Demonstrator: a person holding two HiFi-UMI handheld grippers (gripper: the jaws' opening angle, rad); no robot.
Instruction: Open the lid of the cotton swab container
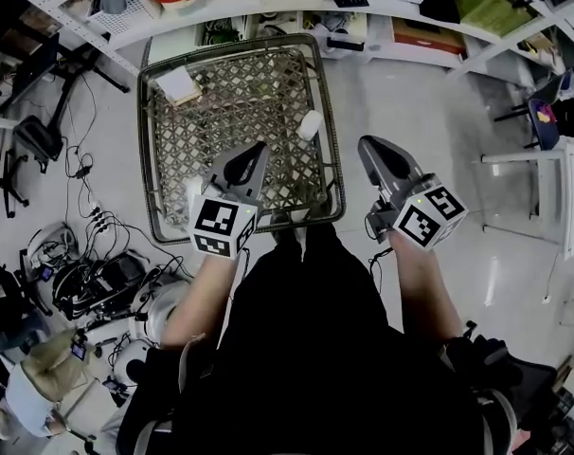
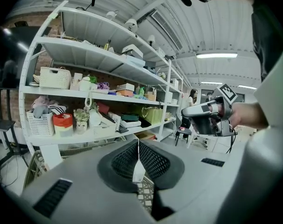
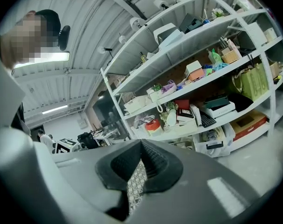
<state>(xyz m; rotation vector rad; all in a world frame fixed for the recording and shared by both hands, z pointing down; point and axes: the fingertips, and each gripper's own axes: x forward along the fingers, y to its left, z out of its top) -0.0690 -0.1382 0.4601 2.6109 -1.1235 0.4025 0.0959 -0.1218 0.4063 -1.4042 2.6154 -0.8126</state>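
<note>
The rack (image 2: pixel 99 55) is the biggest thing, standing past the table's far edge with its shelves crowded. The table (image 1: pixel 221 121) is a single one, a dark frame with a pale lattice top. I carry two claws. My left claw (image 1: pixel 259 148) hangs over the table's near half, its jaws pressed flat together with nothing gripped. My right claw (image 1: pixel 367 145) sits just off the table's right edge near the front corner, above the floor, jaws likewise closed on nothing. One flat white box (image 1: pixel 178 85) lies at the table's far left corner. The single container (image 1: pixel 311 124) rests on the lattice close to the table's right edge, about midway along it. It is small, plain white and rounded. Its long axis seems to run toward the table's far edge, tipped slightly right. Whether it stands or lies I cannot tell.
</note>
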